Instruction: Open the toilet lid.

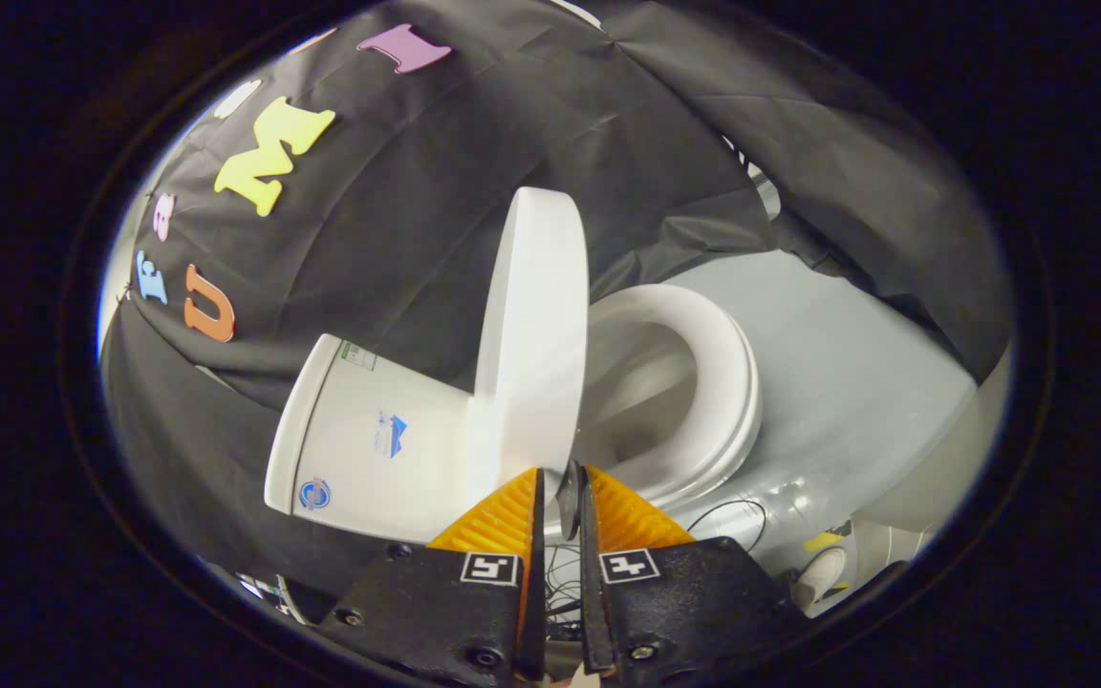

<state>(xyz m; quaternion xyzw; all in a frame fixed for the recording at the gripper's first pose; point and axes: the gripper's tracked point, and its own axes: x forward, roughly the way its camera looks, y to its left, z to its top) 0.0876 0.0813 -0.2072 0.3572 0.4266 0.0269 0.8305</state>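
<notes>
The white toilet lid [531, 334] stands raised off the seat, close to upright and apart from the tank [369, 449] behind it. The seat ring [713, 373] lies flat around the open bowl [636, 401]. My gripper [562, 473] is at the lid's free edge, and its fingers [503, 516] are drawn close together with the rim of the lid pinched between them. A thin slice of that rim shows in the narrow gap between the fingers.
Pale grey floor [856, 382] spreads out beyond the bowl. Black cables [732, 511] trail on it near the toilet's base, and a person's light shoe [818, 573] rests close to my fingers. Black cloth [436, 210] hangs behind the tank.
</notes>
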